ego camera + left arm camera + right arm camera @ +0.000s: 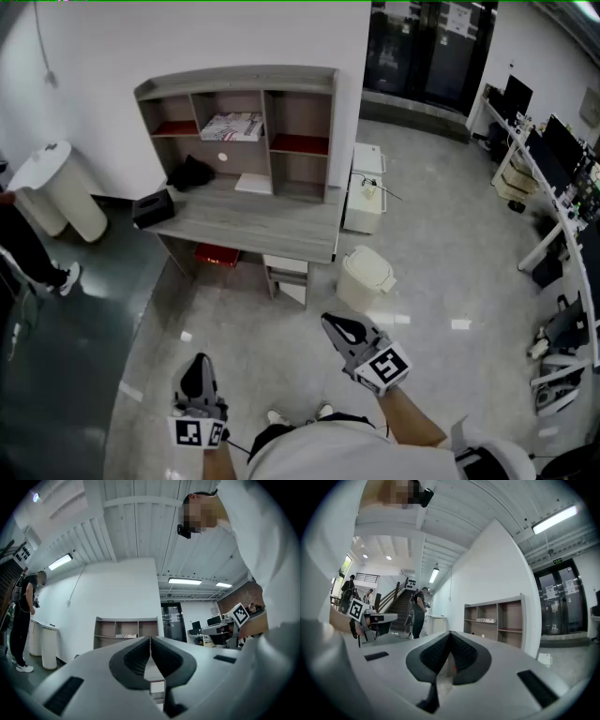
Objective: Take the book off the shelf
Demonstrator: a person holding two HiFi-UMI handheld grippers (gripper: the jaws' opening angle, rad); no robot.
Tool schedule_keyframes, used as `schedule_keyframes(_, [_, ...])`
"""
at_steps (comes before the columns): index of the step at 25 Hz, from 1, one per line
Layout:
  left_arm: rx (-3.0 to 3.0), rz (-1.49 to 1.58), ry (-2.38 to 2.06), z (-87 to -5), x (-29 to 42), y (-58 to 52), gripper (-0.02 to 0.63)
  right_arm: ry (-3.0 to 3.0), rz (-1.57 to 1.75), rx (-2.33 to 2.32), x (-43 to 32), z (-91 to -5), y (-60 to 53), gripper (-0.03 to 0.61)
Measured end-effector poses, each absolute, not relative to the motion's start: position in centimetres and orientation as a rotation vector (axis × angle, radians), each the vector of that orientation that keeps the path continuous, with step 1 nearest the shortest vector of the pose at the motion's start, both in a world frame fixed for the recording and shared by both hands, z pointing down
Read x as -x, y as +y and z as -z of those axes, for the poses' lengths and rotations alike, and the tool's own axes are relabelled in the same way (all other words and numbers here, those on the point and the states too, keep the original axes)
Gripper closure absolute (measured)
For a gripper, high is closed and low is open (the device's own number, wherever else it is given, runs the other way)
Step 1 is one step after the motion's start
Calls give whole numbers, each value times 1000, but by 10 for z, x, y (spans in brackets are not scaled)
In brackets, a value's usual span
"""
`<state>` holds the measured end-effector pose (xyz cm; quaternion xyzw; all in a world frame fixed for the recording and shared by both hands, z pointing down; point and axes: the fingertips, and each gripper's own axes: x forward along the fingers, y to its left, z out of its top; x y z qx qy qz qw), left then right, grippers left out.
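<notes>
The book (232, 127) lies flat in the upper middle compartment of the shelf (236, 74), which stands on the desk (281, 230) against the white wall. Its long axis seems to run side to side across the compartment. Both grippers hang over open floor, well apart from the desk. The left gripper (197, 360) has its jaws clenched together on nothing, and the right gripper (331, 322) likewise has its pads meeting, empty. The book sits ahead and higher, almost straight in front of the left gripper and ahead-left of the right one. Neither looks clearly nearer, so either must first cross the floor and part its jaws
</notes>
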<state>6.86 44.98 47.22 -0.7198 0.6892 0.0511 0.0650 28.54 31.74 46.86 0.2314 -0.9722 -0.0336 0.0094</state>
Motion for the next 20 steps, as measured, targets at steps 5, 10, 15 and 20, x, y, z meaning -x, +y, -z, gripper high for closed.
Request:
schedule_keyframes(5, [2188,-171,2075,-469,-48,447,589,-3014,93,-657,-263,-473,322,557])
schedule_keyframes(10, [2220,-221,2056,-473,-25,439,589,-3043,33,-581,-235,-466,327,555])
schedule_keyframes(15, [2320,-383,2088,-499,0,433,589,-2976,35,-626,-216,-483,332,555])
schedule_keyframes(20, [2399,-461,2101,-514,13,415,589,-2940,39,-612,-200,-502,326,555])
